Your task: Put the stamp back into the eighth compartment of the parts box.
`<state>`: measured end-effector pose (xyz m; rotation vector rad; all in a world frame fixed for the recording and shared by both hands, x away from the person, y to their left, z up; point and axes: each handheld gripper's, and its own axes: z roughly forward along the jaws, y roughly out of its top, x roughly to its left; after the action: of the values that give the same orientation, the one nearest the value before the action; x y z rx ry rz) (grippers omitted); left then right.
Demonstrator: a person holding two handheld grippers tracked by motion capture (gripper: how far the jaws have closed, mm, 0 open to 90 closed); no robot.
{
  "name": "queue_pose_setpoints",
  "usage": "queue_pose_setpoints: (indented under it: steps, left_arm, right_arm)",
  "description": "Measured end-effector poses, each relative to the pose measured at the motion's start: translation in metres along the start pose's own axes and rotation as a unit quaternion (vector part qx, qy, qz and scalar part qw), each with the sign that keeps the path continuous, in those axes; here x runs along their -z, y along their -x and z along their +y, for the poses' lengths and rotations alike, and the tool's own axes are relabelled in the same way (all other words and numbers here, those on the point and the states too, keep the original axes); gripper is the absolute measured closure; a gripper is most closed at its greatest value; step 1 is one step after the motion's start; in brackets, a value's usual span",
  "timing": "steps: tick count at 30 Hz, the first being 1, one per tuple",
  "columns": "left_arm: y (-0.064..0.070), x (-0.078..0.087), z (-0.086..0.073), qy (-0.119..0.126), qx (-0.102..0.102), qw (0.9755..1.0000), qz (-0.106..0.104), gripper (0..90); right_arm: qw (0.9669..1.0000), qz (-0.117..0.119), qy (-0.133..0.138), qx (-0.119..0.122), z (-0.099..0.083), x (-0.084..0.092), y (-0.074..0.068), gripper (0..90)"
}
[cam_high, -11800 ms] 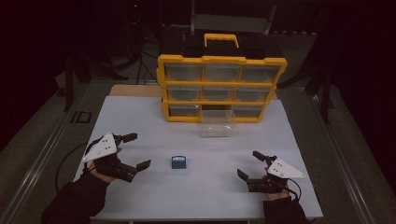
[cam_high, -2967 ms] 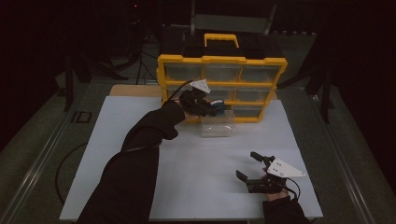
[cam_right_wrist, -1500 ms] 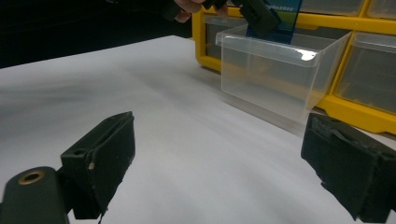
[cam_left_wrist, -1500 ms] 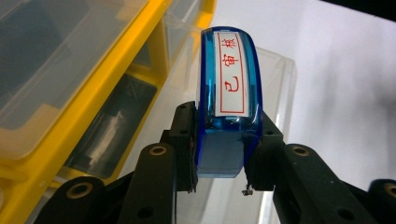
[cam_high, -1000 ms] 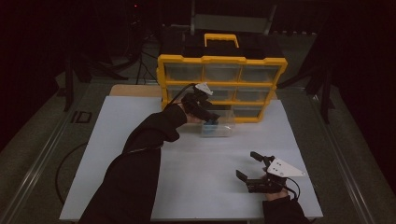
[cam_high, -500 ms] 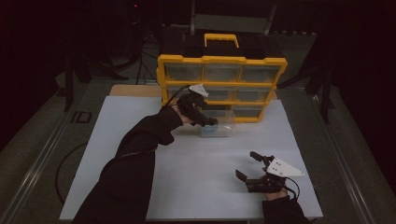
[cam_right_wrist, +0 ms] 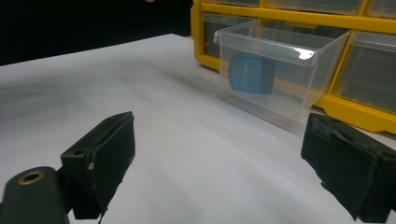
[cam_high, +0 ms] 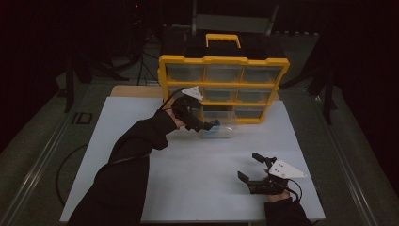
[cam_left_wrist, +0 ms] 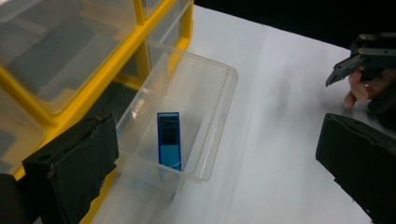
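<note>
A small blue block (cam_left_wrist: 168,140) stands on edge inside a clear plastic drawer (cam_left_wrist: 219,121) that rests on the white table in front of the yellow organizer (cam_high: 223,87). My left gripper (cam_high: 209,125) hovers at the drawer's (cam_high: 226,134) left end. Its jaws (cam_left_wrist: 217,154) have just been opening, stand wide apart and hold nothing, with the block below and beyond them. My right gripper (cam_high: 248,165) rests open and empty near the table's front right. In the right gripper view its jaws (cam_right_wrist: 219,154) face the drawer (cam_right_wrist: 275,51), and the block (cam_right_wrist: 252,72) shows through the wall.
The organizer (cam_right_wrist: 345,112) holds rows of clear drawers, and the slot behind the pulled-out drawer is dark. The white table (cam_high: 141,117) has bare room at left and centre. The right gripper (cam_left_wrist: 369,56) and its hand show far off in the left gripper view.
The blue block, once on the table's middle, now sits in the drawer. My left gripper let it go and drew back a little to the left. The right gripper stayed put.
</note>
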<state>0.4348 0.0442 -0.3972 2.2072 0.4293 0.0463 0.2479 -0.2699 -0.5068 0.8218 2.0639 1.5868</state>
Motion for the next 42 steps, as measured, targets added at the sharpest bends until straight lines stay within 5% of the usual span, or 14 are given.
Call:
queue_pose_setpoints:
  steps: [17, 25, 42]
  left_arm:
    - [0.008, 0.018, -0.009, 0.014, -0.009, 0.9999, -0.003, 0.1]
    - [0.010, 0.028, -0.022, 0.023, -0.008, 0.9996, -0.014, 0.1]
    - [0.017, 0.050, -0.052, 0.037, -0.008, 0.9993, -0.004, 0.0]
  right_arm:
    - [1.0000, 0.001, 0.001, 0.000, 0.000, -0.001, 0.000, 10.1]
    - [1.0000, 0.002, 0.000, 0.001, 0.001, -0.002, -0.001, 10.0]
    - [1.0000, 0.003, 0.001, 0.001, 0.002, -0.003, -0.001, 10.0]
